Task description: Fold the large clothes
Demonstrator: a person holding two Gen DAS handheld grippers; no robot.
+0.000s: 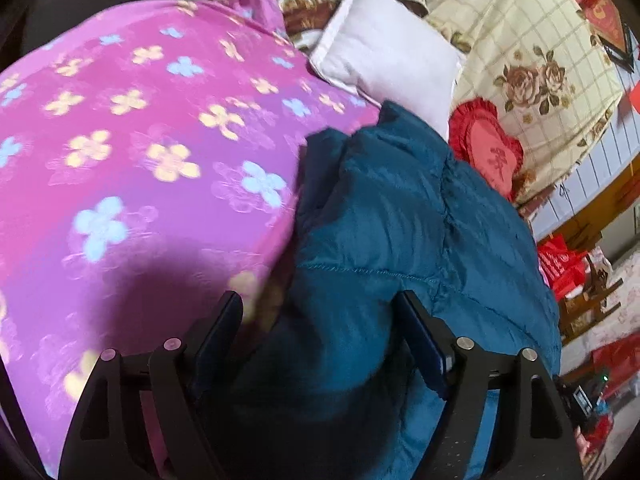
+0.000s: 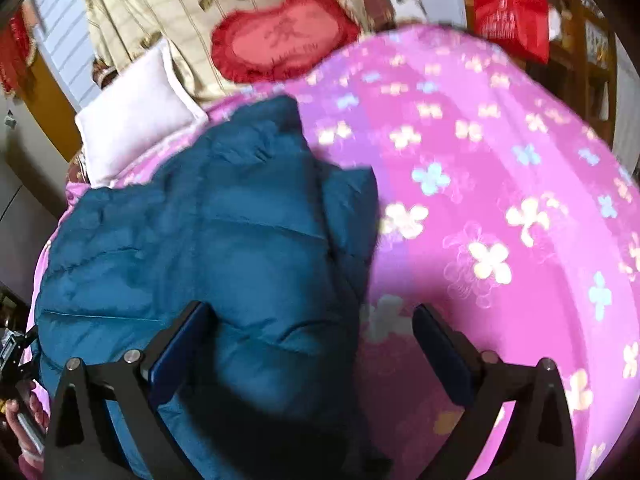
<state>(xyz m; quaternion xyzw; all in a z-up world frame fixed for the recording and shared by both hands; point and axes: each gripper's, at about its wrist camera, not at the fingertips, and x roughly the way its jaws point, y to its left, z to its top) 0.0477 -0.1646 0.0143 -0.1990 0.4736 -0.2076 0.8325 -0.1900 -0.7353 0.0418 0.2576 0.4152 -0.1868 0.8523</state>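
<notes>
A: What is the biggest thing here?

B: The pink sheet (image 1: 120, 128) with yellow and blue flowers; it covers the bed. On it lies the jacket (image 1: 384, 216), a teal quilted one, bunched and partly doubled over itself.

A: Where is the jacket, relative to the other things?

B: Beyond the jacket is the white pillow (image 1: 384, 52), which touches its far edge. The red cushion (image 1: 490, 152) is just beside the jacket, at the far end. Behind both hangs a cream cloth (image 1: 532, 40) with roses.

A: And the grippers?

B: The left gripper (image 1: 320, 312) is over the near edge of the jacket, with fingers spread wide and padded fabric between them. The right gripper (image 2: 316, 320) is over the jacket's other side edge, also spread; one finger is over the jacket, one over the sheet.

A: Are they touching the fabric?

B: I cannot tell.
</notes>
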